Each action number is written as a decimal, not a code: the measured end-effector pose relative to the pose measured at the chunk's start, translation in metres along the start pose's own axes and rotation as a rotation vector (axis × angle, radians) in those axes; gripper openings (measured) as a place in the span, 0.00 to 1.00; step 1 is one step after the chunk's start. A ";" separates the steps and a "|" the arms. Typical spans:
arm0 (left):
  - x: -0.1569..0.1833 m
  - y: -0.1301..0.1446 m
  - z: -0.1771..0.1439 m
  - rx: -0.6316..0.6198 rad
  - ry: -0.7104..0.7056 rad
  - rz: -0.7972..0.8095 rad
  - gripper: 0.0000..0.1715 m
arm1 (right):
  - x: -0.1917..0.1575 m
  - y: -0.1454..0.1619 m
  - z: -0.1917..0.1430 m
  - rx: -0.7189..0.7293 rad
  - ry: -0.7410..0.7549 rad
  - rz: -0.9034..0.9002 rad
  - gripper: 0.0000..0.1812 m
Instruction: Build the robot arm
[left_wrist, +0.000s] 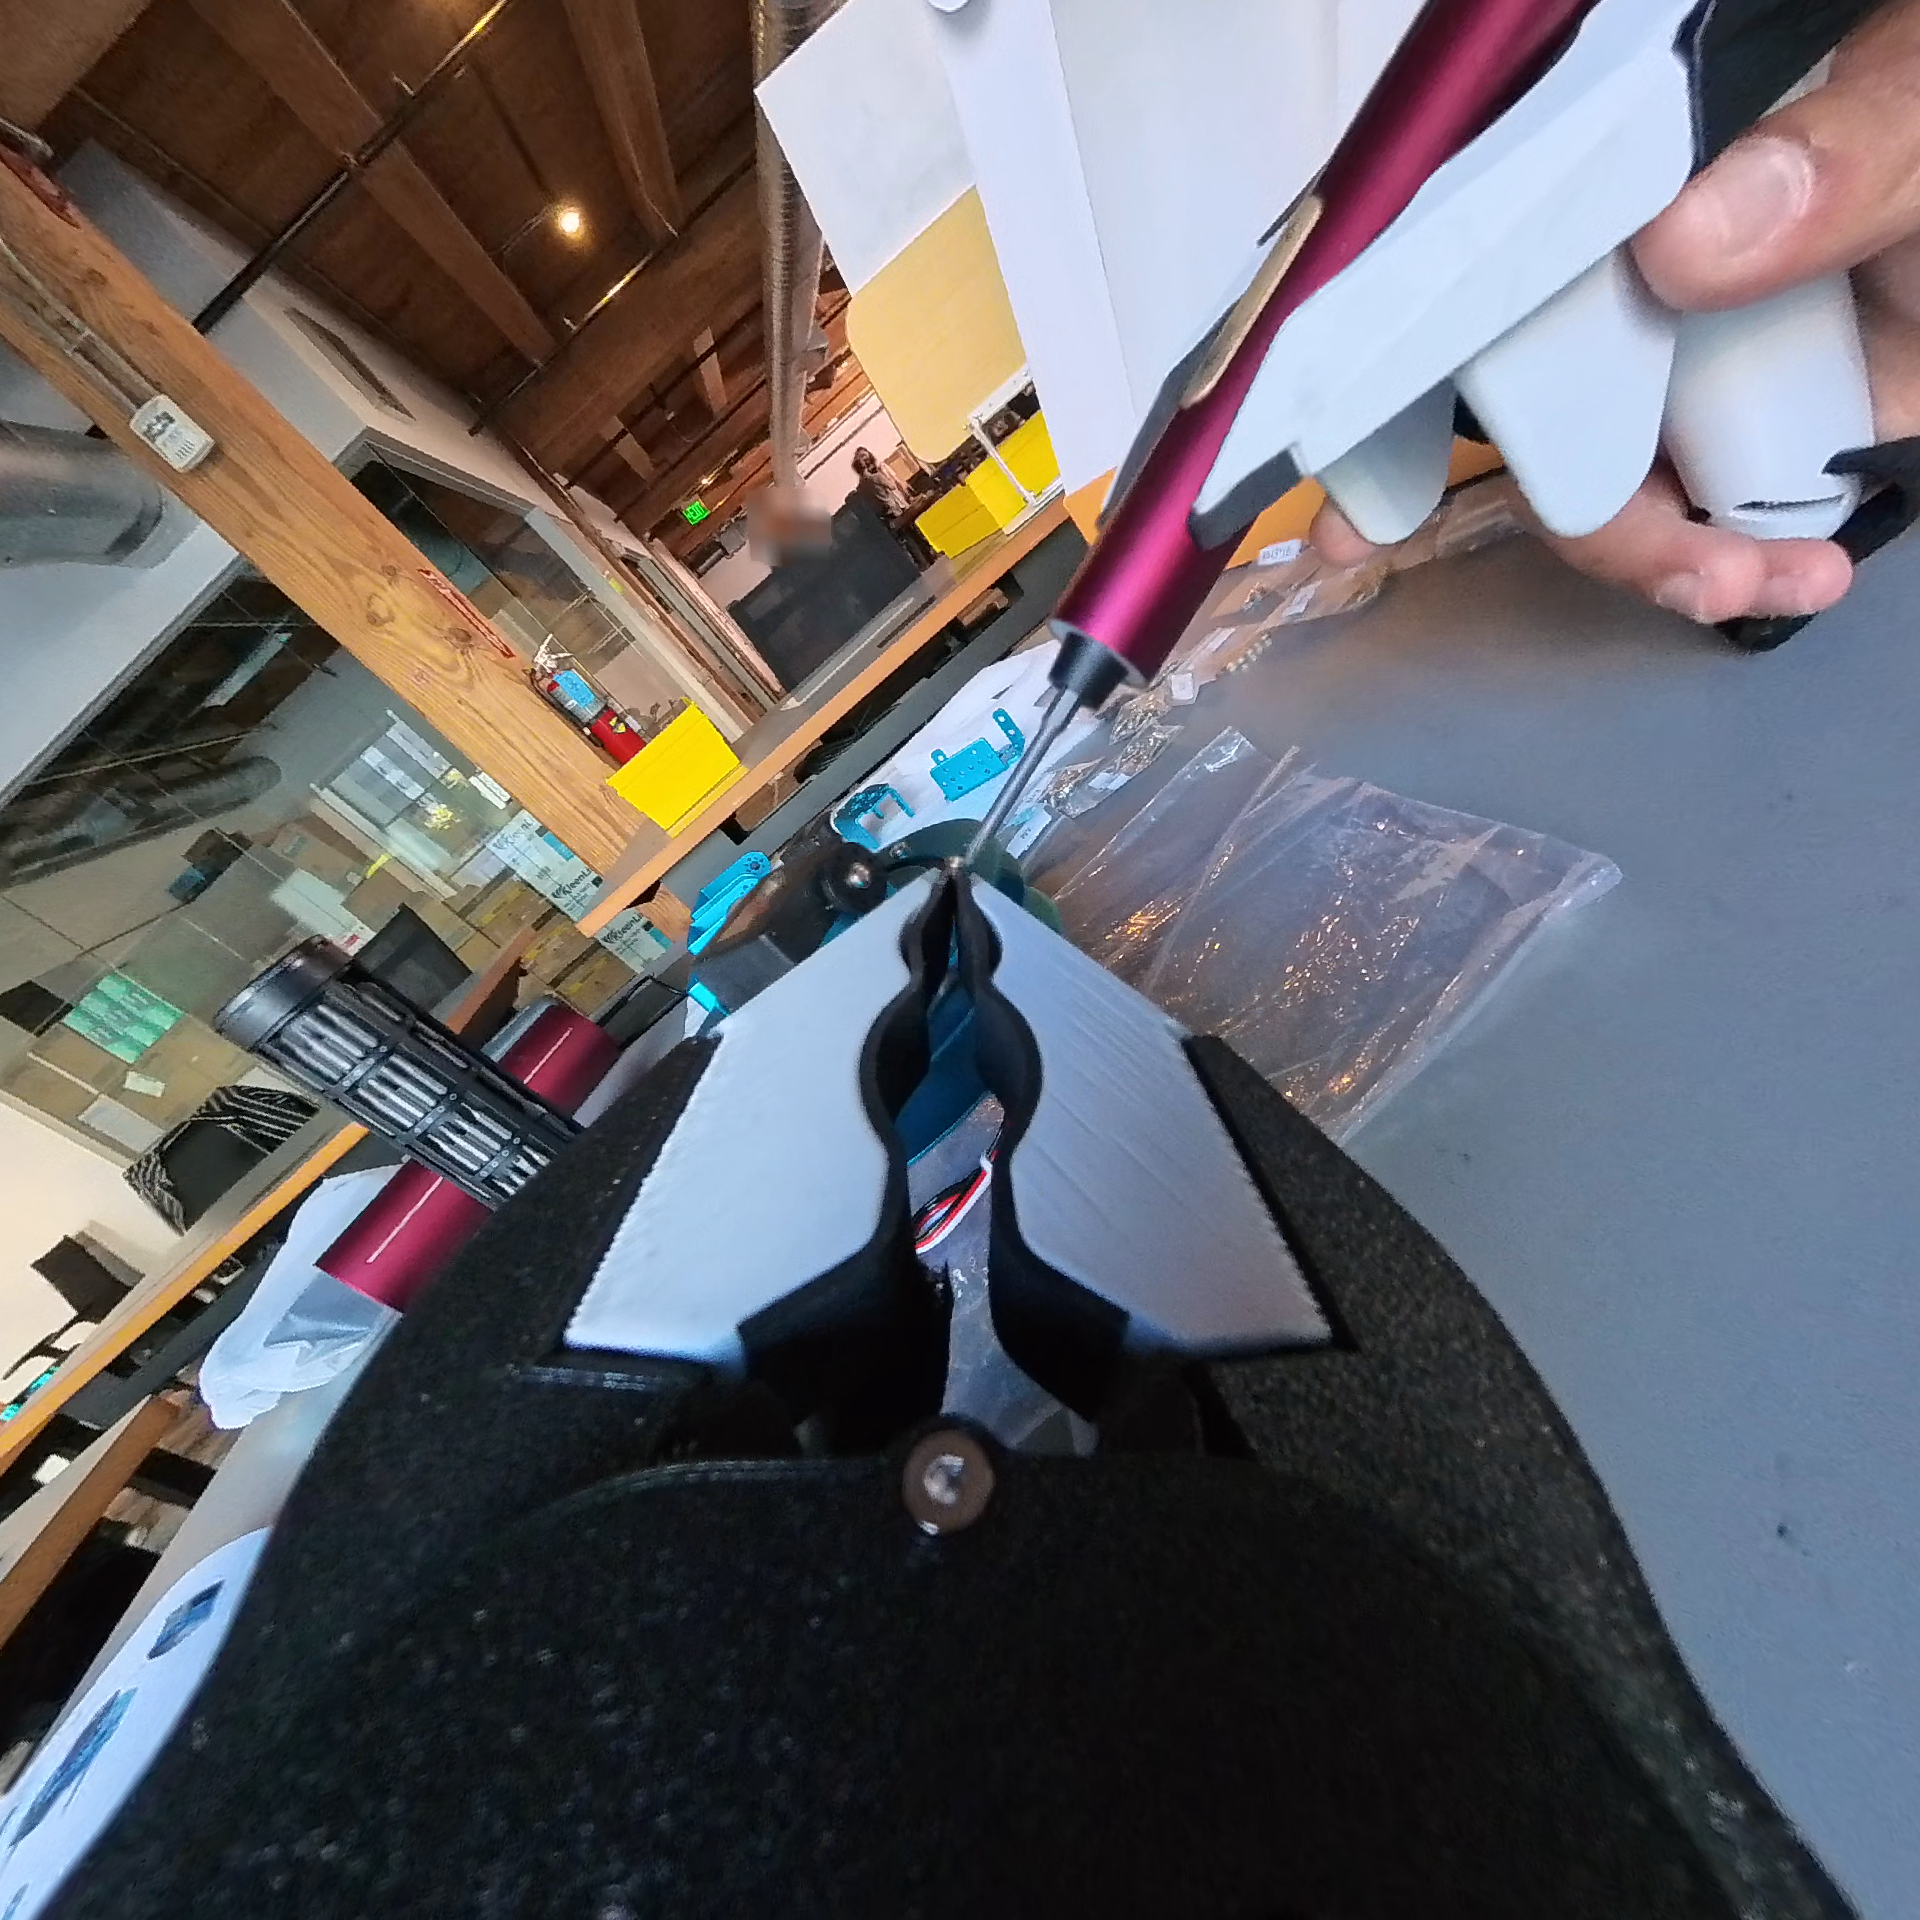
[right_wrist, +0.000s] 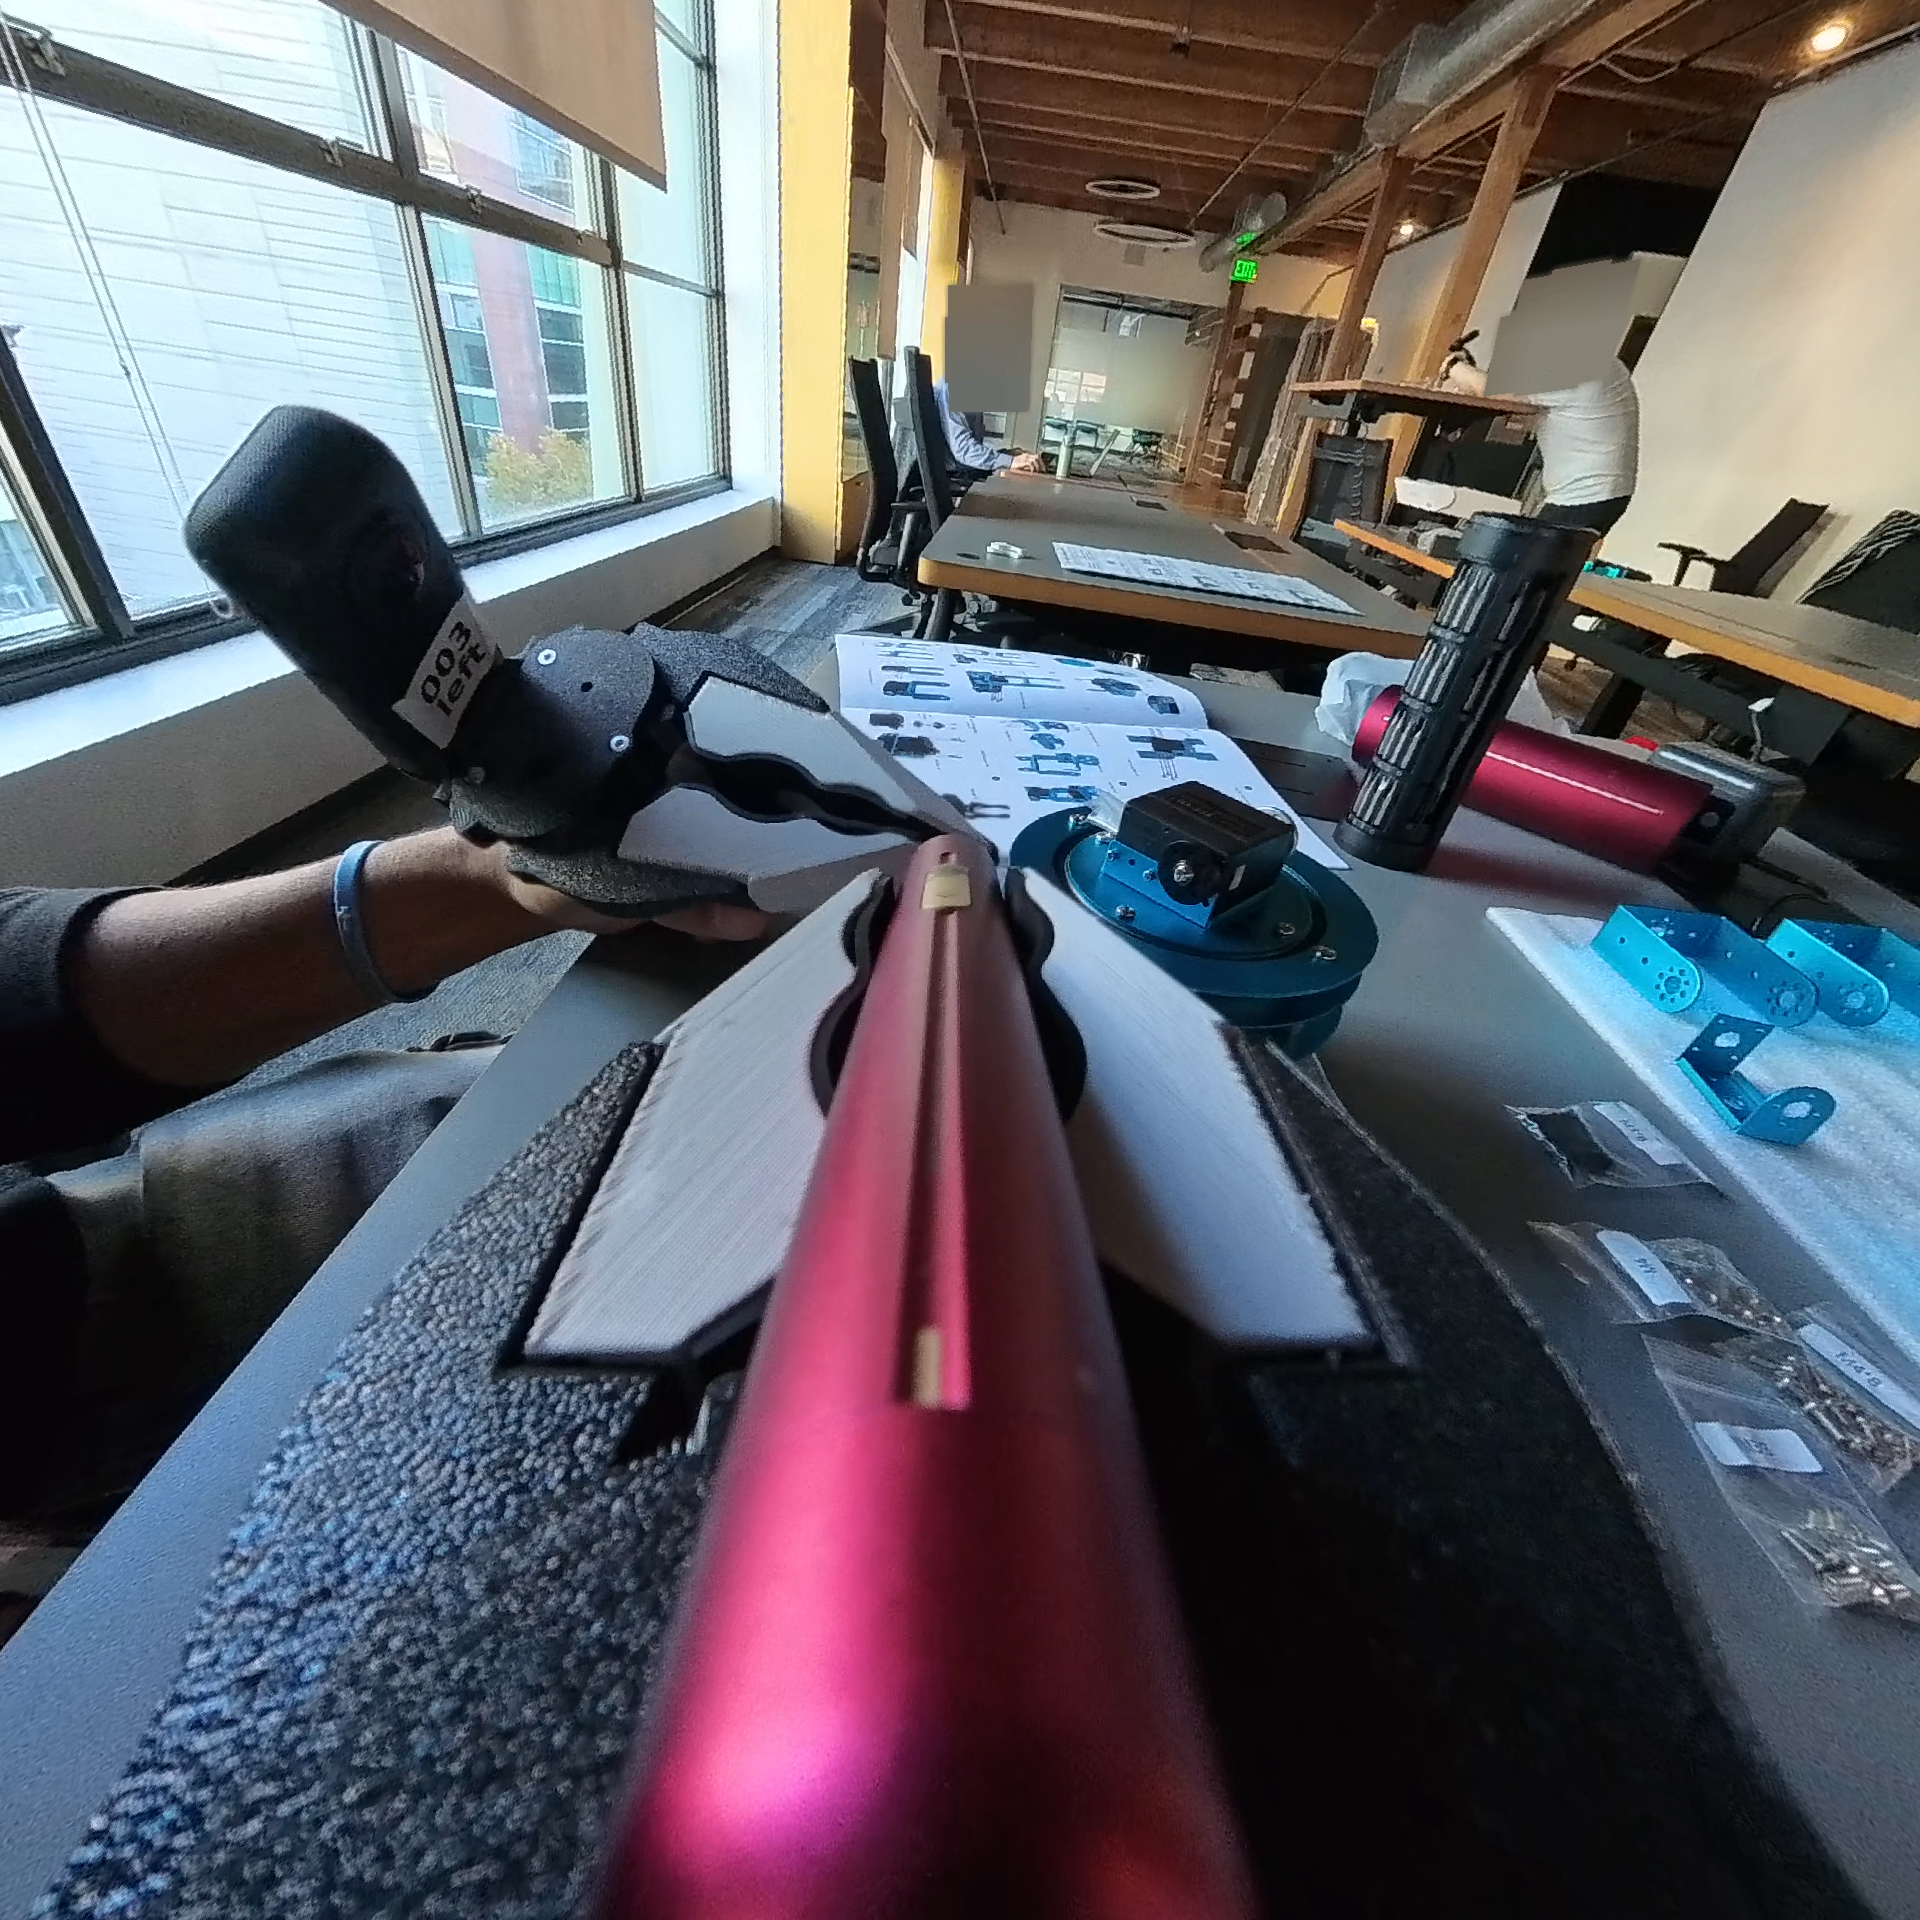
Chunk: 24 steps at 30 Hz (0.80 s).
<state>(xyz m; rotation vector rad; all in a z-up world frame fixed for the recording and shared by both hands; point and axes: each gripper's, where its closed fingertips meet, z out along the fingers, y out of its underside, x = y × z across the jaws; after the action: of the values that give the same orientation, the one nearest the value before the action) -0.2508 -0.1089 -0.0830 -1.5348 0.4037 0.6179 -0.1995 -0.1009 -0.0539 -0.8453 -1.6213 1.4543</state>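
My left gripper (left_wrist: 951, 883) is shut, and its tips pinch what looks like a small screw (left_wrist: 948, 869) just above a black servo (right_wrist: 1205, 831) mounted on a round blue base (right_wrist: 1288, 966). My right gripper (right_wrist: 948, 883) is shut on a magenta electric screwdriver (right_wrist: 935, 1195). In the left wrist view the screwdriver (left_wrist: 1195, 457) comes down from the upper right in the right gripper (left_wrist: 1247, 488). Its thin bit (left_wrist: 1013, 774) touches the screw at my left tips. The left gripper also shows in the right wrist view (right_wrist: 925, 826), reaching in from the left.
On the grey table (right_wrist: 1455, 1091) stand a black bit holder (right_wrist: 1455, 707), a magenta tube case (right_wrist: 1558, 779), an open instruction booklet (right_wrist: 1018, 727), blue metal brackets (right_wrist: 1714, 966) on white foam and several small bags of screws (right_wrist: 1766, 1403). People work at desks farther back. About 7 centimetres separates my left fingertips from my right.
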 end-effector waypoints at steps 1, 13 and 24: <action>0.001 0.000 0.000 -0.003 0.002 0.005 0.00 | 0.000 0.000 0.000 -0.002 0.005 -0.007 0.12; 0.003 0.002 0.002 -0.015 0.005 0.017 0.00 | 0.001 0.002 0.001 -0.013 0.003 -0.009 0.12; 0.016 0.013 0.007 -0.078 -0.021 0.218 0.00 | 0.000 0.014 0.000 -0.146 -0.033 -0.129 0.13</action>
<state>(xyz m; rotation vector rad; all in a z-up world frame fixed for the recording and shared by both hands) -0.2473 -0.1012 -0.1028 -1.5692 0.5402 0.8269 -0.1996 -0.0991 -0.0677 -0.7854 -1.7901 1.2787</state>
